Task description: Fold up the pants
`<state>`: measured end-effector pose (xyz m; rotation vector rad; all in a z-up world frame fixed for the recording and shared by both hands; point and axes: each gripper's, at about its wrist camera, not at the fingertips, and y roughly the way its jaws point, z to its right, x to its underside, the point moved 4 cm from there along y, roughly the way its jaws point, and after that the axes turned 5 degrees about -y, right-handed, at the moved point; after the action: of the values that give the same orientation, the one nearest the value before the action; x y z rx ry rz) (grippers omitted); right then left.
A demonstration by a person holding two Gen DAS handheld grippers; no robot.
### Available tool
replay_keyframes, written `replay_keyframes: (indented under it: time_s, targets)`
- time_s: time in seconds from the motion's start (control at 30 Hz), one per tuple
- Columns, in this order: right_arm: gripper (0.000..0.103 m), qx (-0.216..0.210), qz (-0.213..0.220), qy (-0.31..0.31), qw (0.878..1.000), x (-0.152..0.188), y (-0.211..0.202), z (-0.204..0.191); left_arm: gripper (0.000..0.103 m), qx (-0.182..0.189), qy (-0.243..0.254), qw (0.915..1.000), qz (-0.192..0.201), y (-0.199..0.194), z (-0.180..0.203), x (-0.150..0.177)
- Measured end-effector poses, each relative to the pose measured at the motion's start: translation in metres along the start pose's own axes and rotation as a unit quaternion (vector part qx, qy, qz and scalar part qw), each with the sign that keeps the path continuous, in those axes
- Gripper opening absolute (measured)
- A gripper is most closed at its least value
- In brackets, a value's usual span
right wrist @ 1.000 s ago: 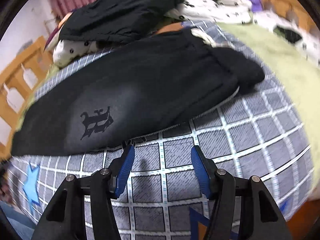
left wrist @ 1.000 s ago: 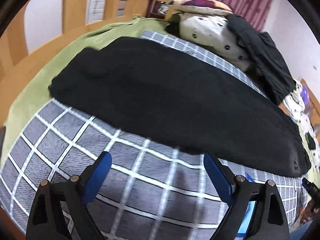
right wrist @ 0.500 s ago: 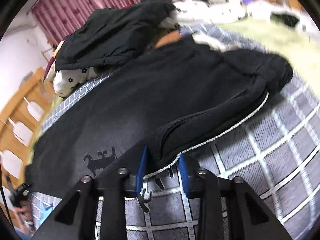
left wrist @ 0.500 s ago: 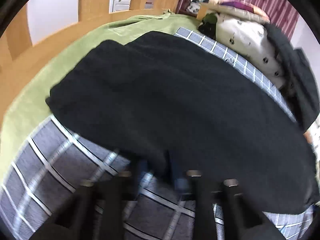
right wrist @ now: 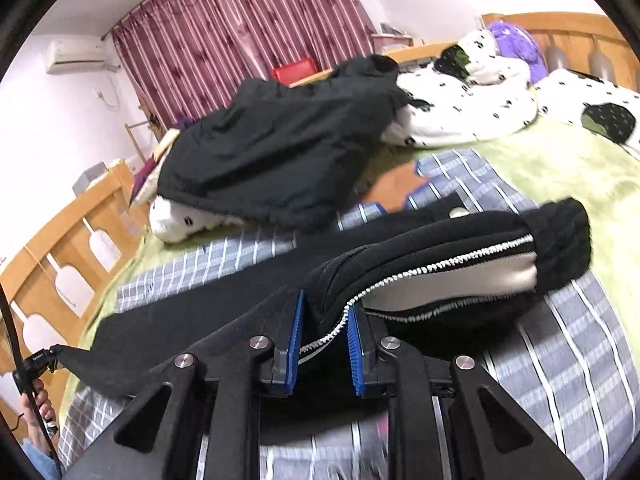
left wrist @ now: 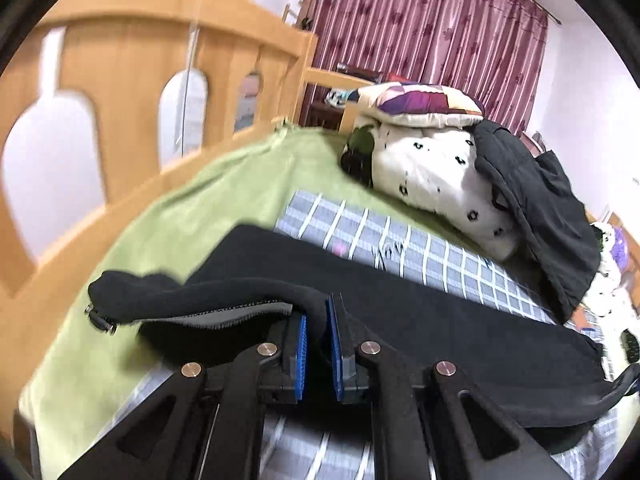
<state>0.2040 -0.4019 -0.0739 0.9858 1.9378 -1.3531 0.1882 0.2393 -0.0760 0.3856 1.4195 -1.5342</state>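
Observation:
Black pants (left wrist: 440,320) lie stretched across a grey checked sheet (left wrist: 400,248) on the bed. My left gripper (left wrist: 317,324) is shut on the near edge of the pants near one end and holds it lifted off the sheet. My right gripper (right wrist: 323,316) is shut on the near edge of the pants (right wrist: 420,256) at the other end, where a white stitched seam (right wrist: 440,260) and pale lining show. The lifted edge sags between the two grips.
A pile of white spotted bedding (left wrist: 432,172) with a dark jacket (right wrist: 280,148) on it lies at the back. A green blanket (left wrist: 160,232) covers the mattress. A wooden rail (left wrist: 120,80) bounds the bed. A hand with a cable (right wrist: 36,392) shows at lower left of the right wrist view.
Both grippers were open short of the pants. They moved in, shut on the near edge and have lifted it off the sheet.

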Motion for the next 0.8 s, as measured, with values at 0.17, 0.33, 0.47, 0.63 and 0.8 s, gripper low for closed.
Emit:
replay_keyframes:
  time_s: [0.17, 0.33, 0.47, 0.63, 0.8]
  targets:
    - [0.02, 0.006, 0.007, -0.004, 1.0, -0.047, 0.068, -0.003, 0.011, -0.041, 0.02, 0.999, -0.001, 0.076, 0.038, -0.025]
    - [0.024, 0.043, -0.028, 0.001, 0.999, -0.066, 0.15, 0.005, 0.015, -0.098, 0.037, 0.9938, -0.036, 0.149, 0.055, -0.016]
    - [0.058, 0.051, -0.056, -0.003, 0.997, -0.064, 0.181, 0.005, 0.062, -0.119, 0.053, 0.9907, -0.04, 0.15, 0.059, -0.005]
    - [0.06, 0.048, -0.083, -0.045, 0.994, -0.032, 0.148, -0.007, 0.068, -0.085, 0.065, 0.9934, -0.042, 0.103, 0.055, 0.012]
    - [0.06, 0.042, -0.108, -0.041, 0.992, 0.019, 0.089, 0.002, 0.072, -0.015, 0.038, 0.9925, -0.115, 0.052, 0.027, 0.064]
